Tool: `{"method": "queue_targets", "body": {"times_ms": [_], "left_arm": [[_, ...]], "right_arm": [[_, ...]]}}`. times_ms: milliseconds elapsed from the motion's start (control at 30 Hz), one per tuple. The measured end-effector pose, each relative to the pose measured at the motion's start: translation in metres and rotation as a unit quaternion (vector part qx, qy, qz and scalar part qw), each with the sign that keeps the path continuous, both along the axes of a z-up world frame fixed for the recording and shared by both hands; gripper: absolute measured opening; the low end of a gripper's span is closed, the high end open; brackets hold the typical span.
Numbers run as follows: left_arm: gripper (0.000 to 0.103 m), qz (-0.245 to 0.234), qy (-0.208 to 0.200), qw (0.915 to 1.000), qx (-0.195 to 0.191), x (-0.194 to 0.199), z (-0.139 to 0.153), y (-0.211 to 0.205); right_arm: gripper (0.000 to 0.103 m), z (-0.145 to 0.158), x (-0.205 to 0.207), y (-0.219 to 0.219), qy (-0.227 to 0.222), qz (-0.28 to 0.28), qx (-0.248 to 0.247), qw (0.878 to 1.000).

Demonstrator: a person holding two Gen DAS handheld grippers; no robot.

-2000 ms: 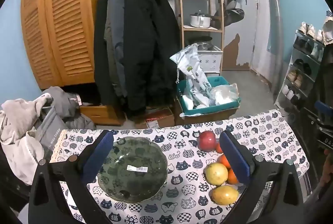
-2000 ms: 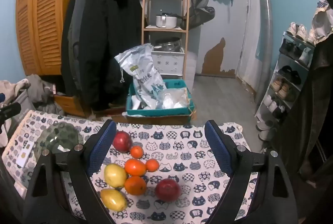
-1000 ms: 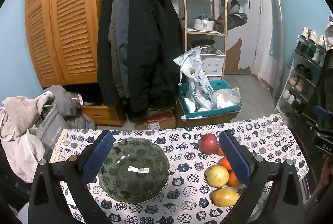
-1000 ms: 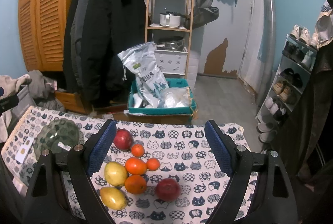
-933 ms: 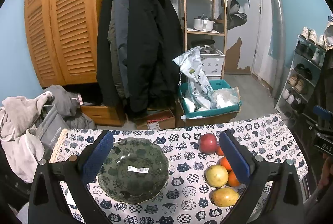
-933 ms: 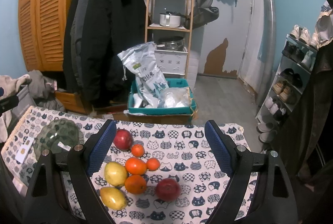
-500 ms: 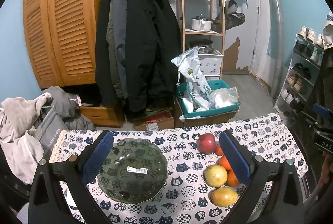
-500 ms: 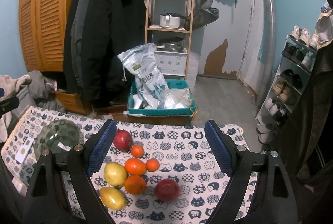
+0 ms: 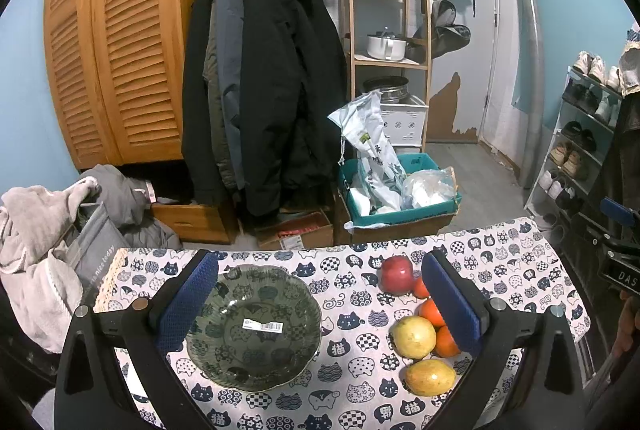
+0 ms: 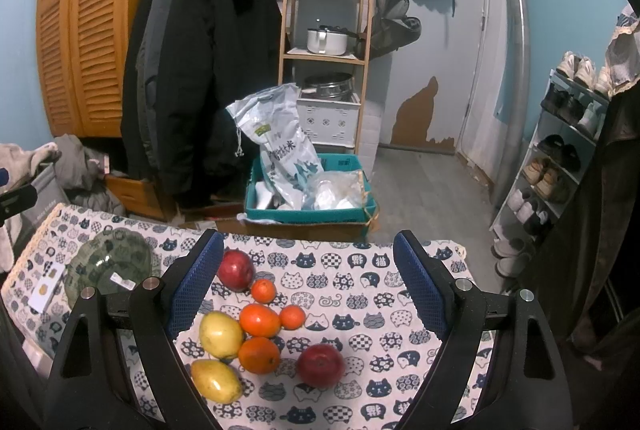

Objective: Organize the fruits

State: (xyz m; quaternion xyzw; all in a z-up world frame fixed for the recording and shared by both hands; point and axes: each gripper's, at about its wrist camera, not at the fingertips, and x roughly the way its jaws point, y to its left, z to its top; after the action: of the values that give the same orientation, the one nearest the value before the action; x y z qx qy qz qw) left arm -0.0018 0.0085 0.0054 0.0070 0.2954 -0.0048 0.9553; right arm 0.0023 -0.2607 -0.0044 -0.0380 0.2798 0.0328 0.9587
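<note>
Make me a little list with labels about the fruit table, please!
cloth: cat-print tablecloth
bowl: green glass bowl, no fruit in it, sticker inside
red fruits: two, far one, near one
orange fruits: four, grouped between the red ones, biggest
yellow fruits: two
left gripper: open, above bowl, holding nothing
right gripper: open, above fruit, holding nothing

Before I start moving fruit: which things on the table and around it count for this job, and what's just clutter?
For the job:
- green glass bowl, empty
- two red apples
- four oranges
- two yellow fruits
- left gripper, right gripper, both open and empty

Lying about:
- small card beside the bowl
- teal crate of bags
- coats
- shoe rack
</note>
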Motion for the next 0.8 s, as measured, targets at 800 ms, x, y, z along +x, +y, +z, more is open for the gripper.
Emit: {"method": "queue_targets", "body": {"times_ms": [800], "left_arm": [[0.103,0.0,-0.002,1.0,-0.002,-0.0022,0.0001,-0.0009]], "right_arm": [[0.085,-0.0007,-0.0007,0.0026,-0.001,0.0,-0.002,1.0]]}}
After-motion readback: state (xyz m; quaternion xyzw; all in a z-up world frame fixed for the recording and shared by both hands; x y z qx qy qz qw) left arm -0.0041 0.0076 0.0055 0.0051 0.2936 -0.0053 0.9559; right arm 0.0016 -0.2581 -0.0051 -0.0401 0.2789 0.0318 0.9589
